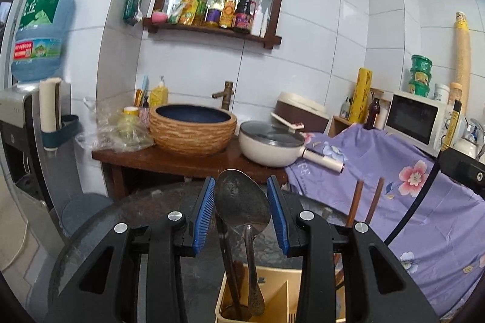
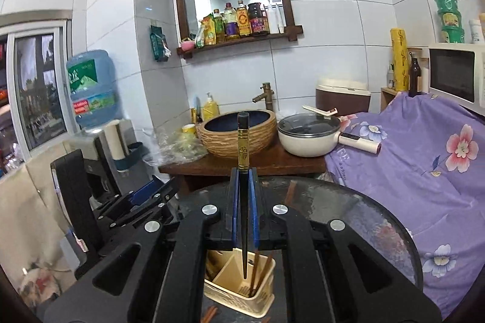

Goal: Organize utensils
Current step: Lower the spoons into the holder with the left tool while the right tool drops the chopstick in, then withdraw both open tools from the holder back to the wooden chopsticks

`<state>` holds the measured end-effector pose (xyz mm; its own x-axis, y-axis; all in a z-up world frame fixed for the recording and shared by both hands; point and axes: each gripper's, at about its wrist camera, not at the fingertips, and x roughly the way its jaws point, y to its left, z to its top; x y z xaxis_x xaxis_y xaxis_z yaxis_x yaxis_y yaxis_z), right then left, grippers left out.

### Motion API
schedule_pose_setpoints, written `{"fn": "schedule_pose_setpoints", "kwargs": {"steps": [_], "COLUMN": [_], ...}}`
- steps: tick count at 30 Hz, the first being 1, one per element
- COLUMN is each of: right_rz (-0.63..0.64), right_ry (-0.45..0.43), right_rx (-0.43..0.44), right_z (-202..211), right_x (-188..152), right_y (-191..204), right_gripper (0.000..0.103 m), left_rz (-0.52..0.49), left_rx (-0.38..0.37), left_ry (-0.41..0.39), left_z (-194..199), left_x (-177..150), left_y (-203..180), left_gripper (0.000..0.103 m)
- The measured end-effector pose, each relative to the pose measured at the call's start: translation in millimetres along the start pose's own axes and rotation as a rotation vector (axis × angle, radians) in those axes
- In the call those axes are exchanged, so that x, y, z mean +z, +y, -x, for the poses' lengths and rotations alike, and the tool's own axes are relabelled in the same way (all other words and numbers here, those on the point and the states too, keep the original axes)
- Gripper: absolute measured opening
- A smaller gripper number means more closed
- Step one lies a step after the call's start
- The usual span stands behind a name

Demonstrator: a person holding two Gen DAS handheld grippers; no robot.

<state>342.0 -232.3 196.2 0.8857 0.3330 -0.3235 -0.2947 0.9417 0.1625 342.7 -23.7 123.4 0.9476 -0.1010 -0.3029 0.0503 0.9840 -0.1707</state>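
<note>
In the left wrist view a metal spoon stands bowl up between the blue pads of my left gripper, which is shut on its bowl. Its handle hangs down into a yellow utensil holder right below, beside a dark handle. Two brown chopsticks rise behind the right finger. My right gripper is shut on a black chopstick with a gold band. It stands upright, its thin tip just over the holder, where brown chopsticks lean. The left gripper shows at the left.
The holder stands on a round dark glass table. Behind are a wooden stand with a woven basin and a white lidded pot. A purple flowered cloth covers the right side, with a microwave above. A water dispenser stands left.
</note>
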Motion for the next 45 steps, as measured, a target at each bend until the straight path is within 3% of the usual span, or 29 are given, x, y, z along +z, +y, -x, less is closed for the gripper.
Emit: {"fn": "schedule_pose_setpoints", "kwargs": {"steps": [12, 26, 28, 30, 32, 33, 34, 36, 38, 45], "right_rz": [-0.035, -0.068, -0.072, -0.080, -0.089, -0.100, -0.112, -0.119, -0.122, -0.106], "right_ry": [0.076, 0.123, 0.123, 0.120, 0.121, 0.120, 0.113, 0.104, 0.108, 0.158], "right_rx": [-0.005, -0.022, -0.019, -0.022, -0.026, -0.028, -0.031, -0.034, -0.037, -0.027], "right_z": [-26.2, -37.0, -36.4, -34.1, -31.6, -28.6, -24.1, -15.9, -8.2, 14.5], "right_x": [-50.6, -74.7, -75.8, -77.6, -79.1, -81.0, -83.4, -87.4, -93.2, -129.4], "right_y": [-11.1, -19.1, -20.5, -22.4, -24.0, -25.4, -27.2, -28.6, -29.0, -20.4], "right_gripper": [0.007, 0.007, 0.008, 0.010, 0.026, 0.033, 0.046, 0.052, 0.063, 0.071], "left_rz": [-0.010, -0.063, -0.065, -0.060, -0.058, -0.060, -0.062, -0.067, -0.073, -0.112], "left_rx": [0.005, 0.020, 0.014, 0.012, 0.008, 0.009, 0.010, 0.010, 0.005, -0.065], "left_ry": [0.034, 0.064, 0.069, 0.062, 0.055, 0.051, 0.045, 0.027, 0.015, 0.097], "left_z": [1.7, 1.7, 3.9, 9.7, 15.0, 18.5, 23.3, 34.6, 44.4, 69.9], "left_x": [-40.6, -64.0, -64.4, -64.5, -64.3, -64.9, -65.8, -68.6, -71.7, -93.9], "left_y": [4.1, -0.7, -1.2, -1.1, -0.5, -0.2, 1.1, 4.3, 6.9, 14.8], "left_gripper": [0.035, 0.035, 0.040, 0.052, 0.058, 0.067, 0.071, 0.088, 0.097, 0.097]}}
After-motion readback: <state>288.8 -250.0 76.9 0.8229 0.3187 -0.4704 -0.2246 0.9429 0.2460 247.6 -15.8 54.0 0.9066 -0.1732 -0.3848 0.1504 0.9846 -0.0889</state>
